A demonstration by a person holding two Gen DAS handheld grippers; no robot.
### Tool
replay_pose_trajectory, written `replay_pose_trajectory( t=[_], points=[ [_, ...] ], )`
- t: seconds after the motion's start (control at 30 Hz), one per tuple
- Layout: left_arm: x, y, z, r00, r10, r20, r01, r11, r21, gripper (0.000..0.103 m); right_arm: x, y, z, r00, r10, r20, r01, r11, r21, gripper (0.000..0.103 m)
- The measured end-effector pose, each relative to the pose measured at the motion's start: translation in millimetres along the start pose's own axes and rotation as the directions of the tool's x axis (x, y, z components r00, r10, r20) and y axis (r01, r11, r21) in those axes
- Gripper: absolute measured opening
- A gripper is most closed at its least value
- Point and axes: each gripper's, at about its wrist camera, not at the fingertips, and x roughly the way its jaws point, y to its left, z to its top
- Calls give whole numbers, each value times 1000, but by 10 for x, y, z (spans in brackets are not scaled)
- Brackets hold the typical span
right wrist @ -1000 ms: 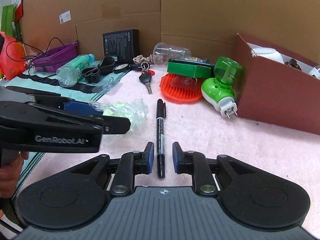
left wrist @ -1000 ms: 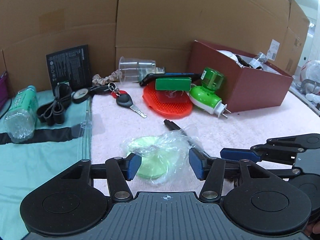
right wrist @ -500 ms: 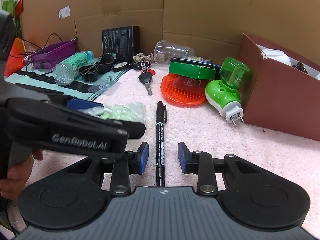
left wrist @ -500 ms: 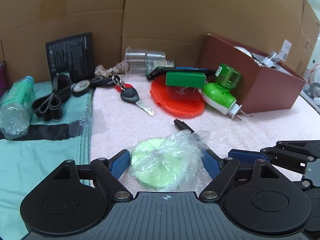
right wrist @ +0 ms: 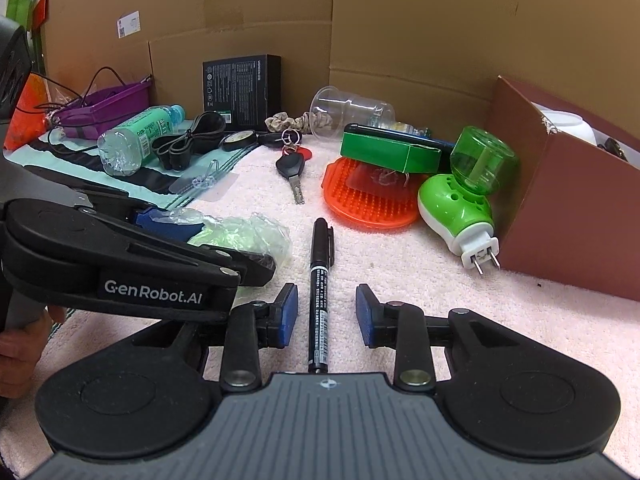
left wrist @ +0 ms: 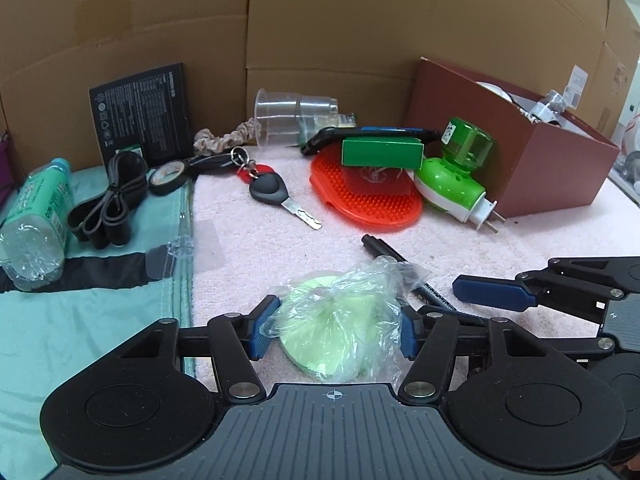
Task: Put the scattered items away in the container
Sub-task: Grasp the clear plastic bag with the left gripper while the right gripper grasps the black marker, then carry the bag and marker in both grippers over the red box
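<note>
Grippers sit side by side on the pink towel point(right wrist: 400, 280). Left gripper point(left wrist: 334, 330) is spread wide around the bagged green disc point(left wrist: 336, 332), its blue pads point(left wrist: 262, 330) brushing the plastic on both sides without squeezing it. Right gripper point(right wrist: 326, 314) is parted too, straddling the black pen point(right wrist: 320, 288) with a gap on each side. Compared with a second ago, both have opened wider; disc and pen lie where they were. Brown box point(right wrist: 560, 216) stands at far right, well apart from both.
</note>
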Motion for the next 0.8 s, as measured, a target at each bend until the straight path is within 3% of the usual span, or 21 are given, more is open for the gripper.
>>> replay_pose_trajectory(
  t=[0.07,0.27,0.37,0.47,0.6,0.8],
  points=[
    [11,3,3,1000,2,3,-2,1000,-4,65,-4,3,-7,1000,1,3,-1,1000,-10,36],
    [13,-13,6,1000,20,-1,-20,1000,-1,61,41,8,10,1000,1,13,-1,1000,-28,35],
    [-46,-43,-23,1000,27,-10,-27,1000,3,60,-3,52,-3,1000,25,3,-25,999,-46,15],
    [-121,-51,-68,1000,15,-15,-15,1000,-11,60,-72,92,-36,999,40,-7,-41,998,-57,11],
    [-225,-42,-94,1000,-20,-19,19,999,-48,60,-159,-18,-71,997,80,-15,-80,997,22,11],
    [-420,-201,-45,999,-48,12,48,999,-13,60,-403,-257,-166,991,135,6,-134,972,191,11]
  ],
)
